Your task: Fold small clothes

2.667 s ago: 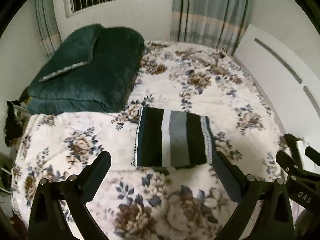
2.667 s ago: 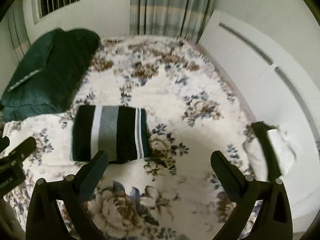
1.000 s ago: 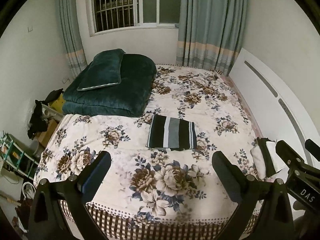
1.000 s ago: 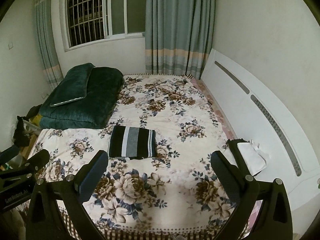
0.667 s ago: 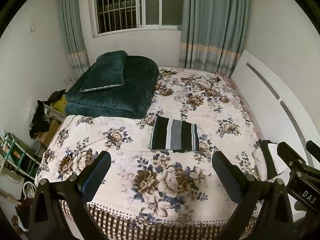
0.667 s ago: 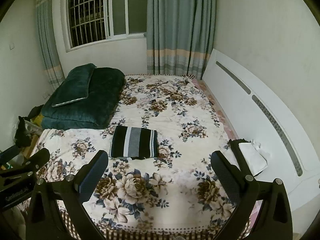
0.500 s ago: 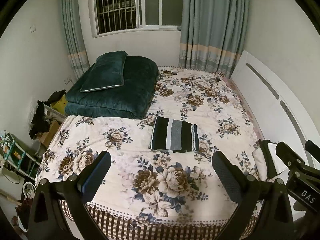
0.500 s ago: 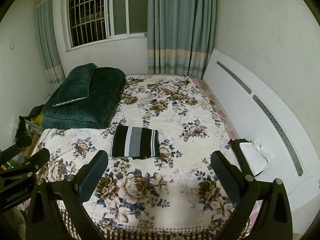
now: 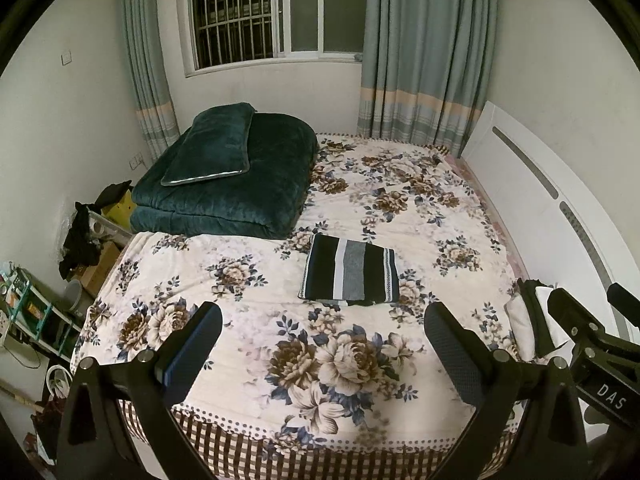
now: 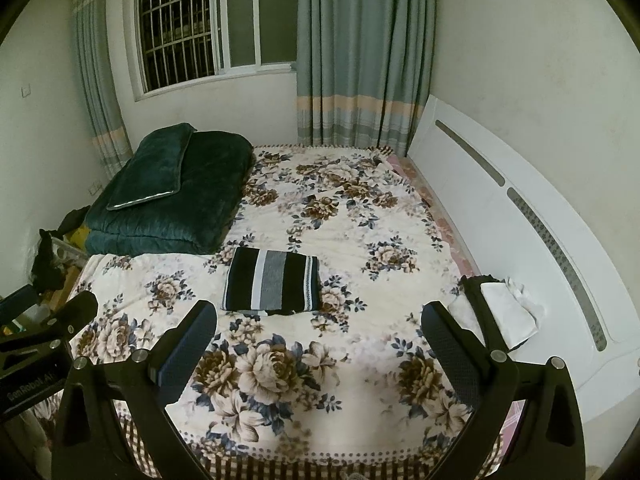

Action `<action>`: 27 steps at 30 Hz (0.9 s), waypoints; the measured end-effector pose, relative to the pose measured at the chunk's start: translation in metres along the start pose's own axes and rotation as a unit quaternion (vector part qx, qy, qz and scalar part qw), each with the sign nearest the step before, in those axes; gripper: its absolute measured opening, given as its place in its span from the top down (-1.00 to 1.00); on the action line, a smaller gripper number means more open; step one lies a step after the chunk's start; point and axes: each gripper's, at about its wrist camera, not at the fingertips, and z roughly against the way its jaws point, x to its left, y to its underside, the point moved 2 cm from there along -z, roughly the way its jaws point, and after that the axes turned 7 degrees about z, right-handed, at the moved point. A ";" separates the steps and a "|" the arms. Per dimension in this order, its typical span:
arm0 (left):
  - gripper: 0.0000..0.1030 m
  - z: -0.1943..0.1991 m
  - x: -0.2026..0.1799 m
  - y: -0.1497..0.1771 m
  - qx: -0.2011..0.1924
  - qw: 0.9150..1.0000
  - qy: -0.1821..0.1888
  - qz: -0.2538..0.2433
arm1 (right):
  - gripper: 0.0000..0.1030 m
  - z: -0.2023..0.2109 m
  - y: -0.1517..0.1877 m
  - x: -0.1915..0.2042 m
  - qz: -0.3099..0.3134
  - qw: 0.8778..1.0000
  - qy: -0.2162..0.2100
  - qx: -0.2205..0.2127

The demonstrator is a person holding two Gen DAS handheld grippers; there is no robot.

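Note:
A folded black, white and grey striped garment (image 9: 351, 276) lies flat on the floral bedspread (image 9: 280, 340) near the bed's middle; it also shows in the right wrist view (image 10: 272, 282). My left gripper (image 9: 322, 350) is open and empty, held back over the bed's near edge, well short of the garment. My right gripper (image 10: 318, 350) is open and empty too, beside the left one. A small pile of black and white clothes (image 10: 500, 312) lies at the bed's right edge by the headboard; it also shows in the left wrist view (image 9: 532, 320).
A folded dark green quilt (image 9: 228, 184) with a pillow (image 9: 212, 148) on top fills the far left of the bed. A white headboard (image 10: 520, 216) runs along the right. Clutter and a shelf (image 9: 32, 312) stand on the floor at left. Window and curtains (image 10: 360, 48) are behind.
Both grippers have pulled far back and up from the folded garment, so the whole bed and room now show. In the last half second almost nothing moved.

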 end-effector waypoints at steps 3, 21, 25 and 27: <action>-1.00 -0.001 0.000 0.000 0.001 1.000 -0.001 0.001 | -1.00 0.000 0.000 0.000 0.000 1.000 0.000 -0.001; -1.00 0.005 0.001 -0.005 -0.006 1.000 -0.004 -0.002 | -1.00 -0.002 -0.002 -0.001 0.002 1.000 -0.001 0.000; -1.00 0.006 0.001 -0.005 -0.006 1.000 -0.004 -0.002 | -1.00 -0.002 -0.002 -0.001 0.003 1.000 -0.001 0.000; -1.00 0.004 0.000 -0.004 -0.006 1.000 -0.004 -0.002 | -1.00 -0.001 -0.002 0.000 0.003 1.000 -0.001 0.000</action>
